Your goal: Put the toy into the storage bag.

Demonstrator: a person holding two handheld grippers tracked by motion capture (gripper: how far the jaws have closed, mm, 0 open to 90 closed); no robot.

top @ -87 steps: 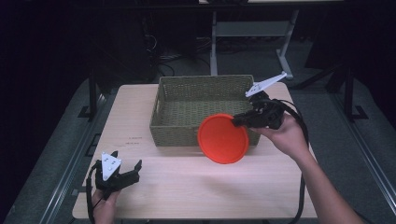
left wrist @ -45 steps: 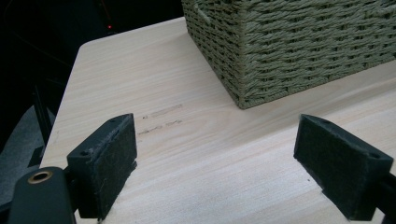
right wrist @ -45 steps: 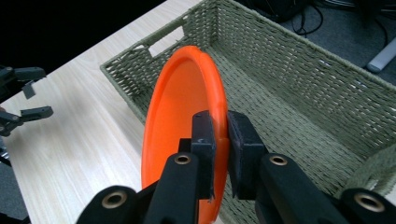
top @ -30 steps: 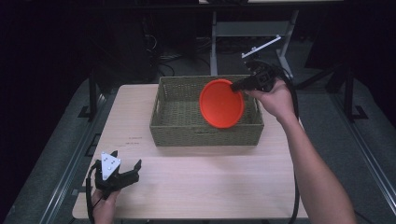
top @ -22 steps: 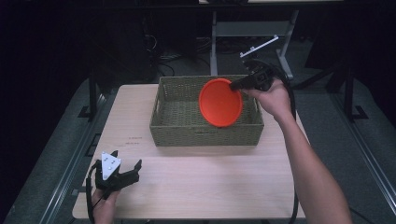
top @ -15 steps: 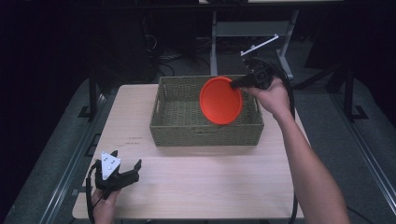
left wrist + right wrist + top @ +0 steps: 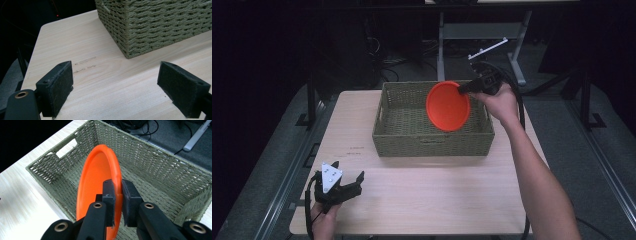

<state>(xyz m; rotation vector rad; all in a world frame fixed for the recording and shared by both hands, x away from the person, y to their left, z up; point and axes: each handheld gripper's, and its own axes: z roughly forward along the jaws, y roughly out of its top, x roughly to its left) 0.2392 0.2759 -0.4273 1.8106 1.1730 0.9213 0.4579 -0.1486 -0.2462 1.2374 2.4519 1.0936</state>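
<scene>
1. My right claw (image 7: 117, 192) is clamped on the rim of a smooth, round orange plate (image 7: 96, 192), one felt-faced black pad on each side.
2. I hold the plate on edge over the open top of a rectangular basket (image 7: 432, 140) of coarse olive woven cord, with a slot handle in its end wall.
3. My left claw (image 7: 343, 186) rests spread wide and empty on the pale wood-grain table (image 7: 100, 82), near its front left corner, well apart from the basket.
</scene>
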